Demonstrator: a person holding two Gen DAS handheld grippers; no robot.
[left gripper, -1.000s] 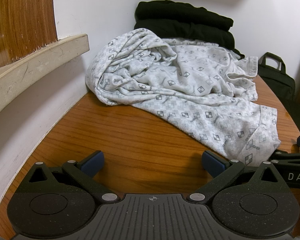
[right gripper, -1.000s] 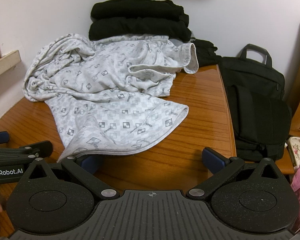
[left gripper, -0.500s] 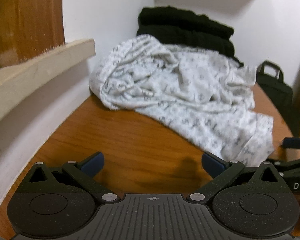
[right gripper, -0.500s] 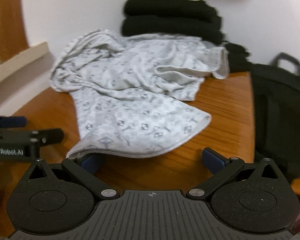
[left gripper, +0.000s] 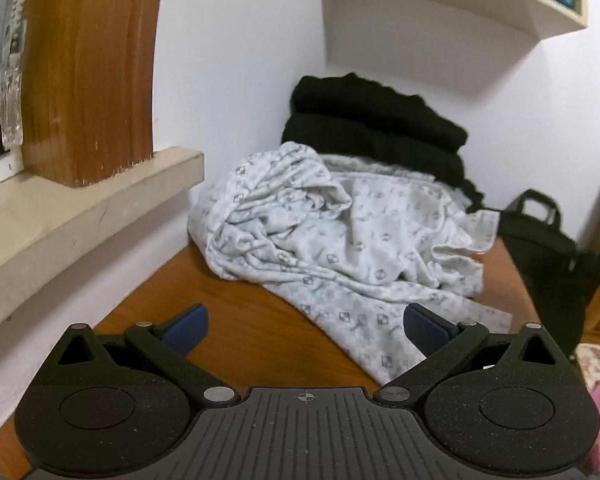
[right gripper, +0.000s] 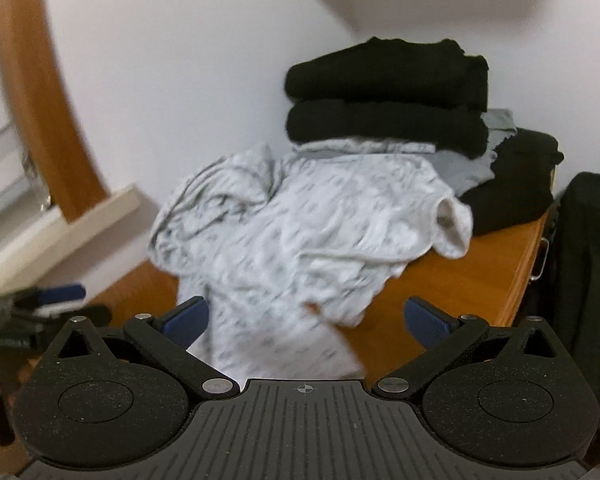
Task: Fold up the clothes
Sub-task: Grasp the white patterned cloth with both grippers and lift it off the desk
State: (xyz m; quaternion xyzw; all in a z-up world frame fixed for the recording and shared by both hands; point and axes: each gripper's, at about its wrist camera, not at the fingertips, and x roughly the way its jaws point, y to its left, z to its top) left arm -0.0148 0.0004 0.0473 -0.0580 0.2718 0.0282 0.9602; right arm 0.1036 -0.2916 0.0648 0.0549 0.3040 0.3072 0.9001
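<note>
A crumpled white garment with a grey square print lies heaped on the wooden table, its near end stretching toward me. In the right wrist view the same garment is blurred and reaches down between the fingers. My left gripper is open above the table, its right fingertip over the garment's near edge. My right gripper is open too, hovering over the garment's near end. The left gripper also shows at the left edge of the right wrist view.
Two folded black garments are stacked against the wall behind the white one, with a grey one beneath. A black bag stands off the table's right side. A pale ledge and wooden post run along the left. A wall shelf hangs above.
Both grippers have risen and tilted up, so more wall and the shelf show. The right gripper has moved forward over the garment's near end. Both stay open.
</note>
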